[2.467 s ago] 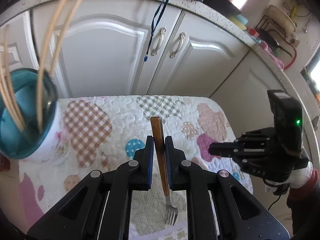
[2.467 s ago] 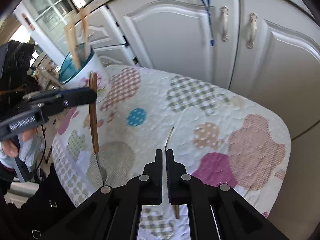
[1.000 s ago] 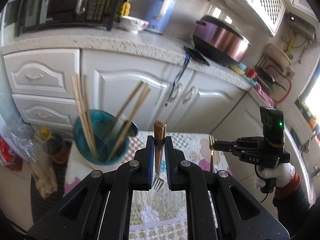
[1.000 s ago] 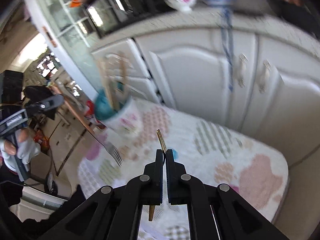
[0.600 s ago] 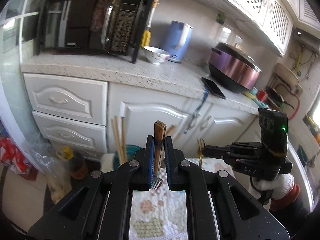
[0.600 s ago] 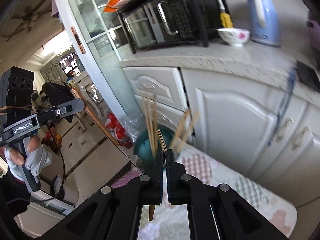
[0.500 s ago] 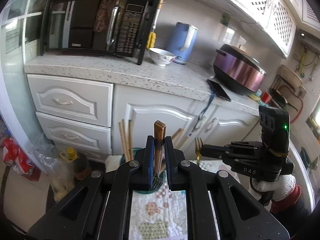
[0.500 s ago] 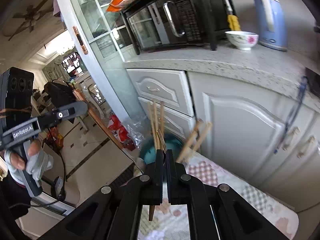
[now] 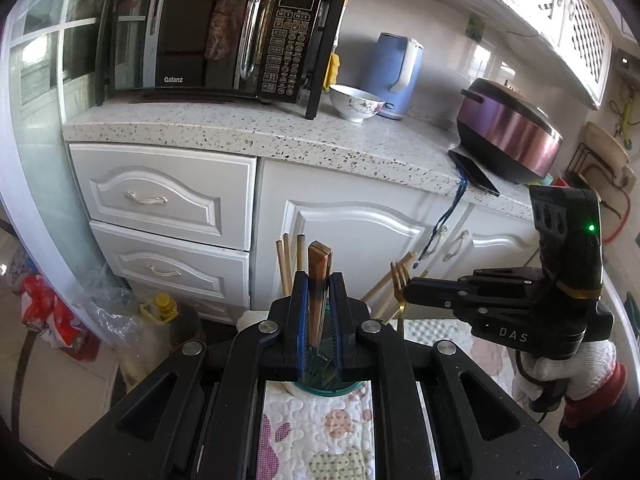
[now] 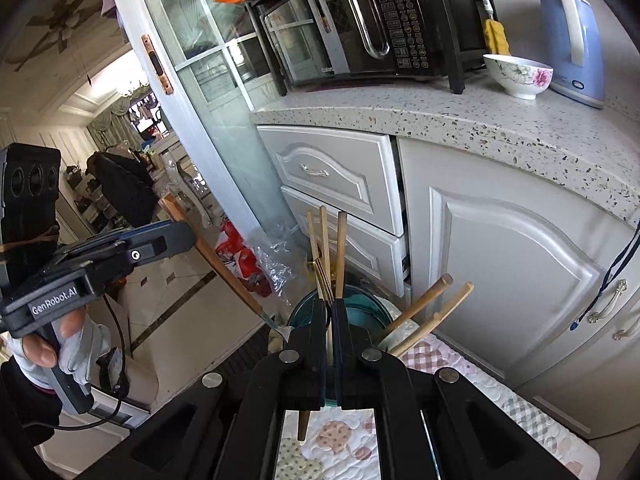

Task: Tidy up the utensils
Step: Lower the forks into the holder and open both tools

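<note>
The left gripper (image 9: 319, 312) is clamping a wooden-handled fork (image 9: 319, 280), the right gripper (image 10: 328, 320) a gold fork (image 10: 322, 276). Both are hovering above the teal utensil cup (image 10: 360, 312) holding chopsticks (image 10: 340, 248); neither is in yet.

In the left wrist view the left tongs (image 9: 319, 312) hide the middle of the wood-handled fork (image 9: 319, 276); its tines show only dimly low between the pads. The teal utensil holder (image 9: 326, 386) sits mostly behind those tongs, only its near rim showing. In the right wrist view the right tongs (image 10: 330, 344) cover the gold fork (image 10: 323, 278) below its tines, and the holder's base. The quilted tabletop (image 10: 492, 384) is cut off by the lower edge.
</note>
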